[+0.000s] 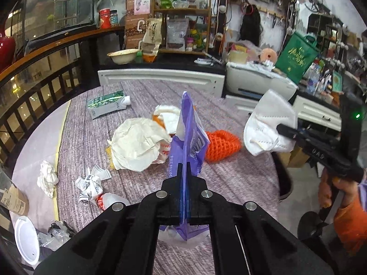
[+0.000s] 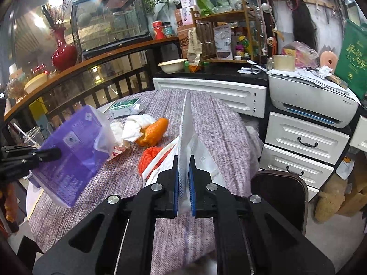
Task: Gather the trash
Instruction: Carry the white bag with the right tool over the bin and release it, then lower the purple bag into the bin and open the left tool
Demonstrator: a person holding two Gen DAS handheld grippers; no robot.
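The left fingers are clamped on a purple plastic bag, lifted above the desk. The right fingers pinch a white face mask, also clear of the desk. Beyond both lie crumpled paper, a milk carton and an orange knitted piece.

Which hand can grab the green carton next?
Neither yet: both are full. The left hand-held gripper pinches the purple bag; the right pinches the white mask. Once emptied, probably left: the green carton lies on its side.
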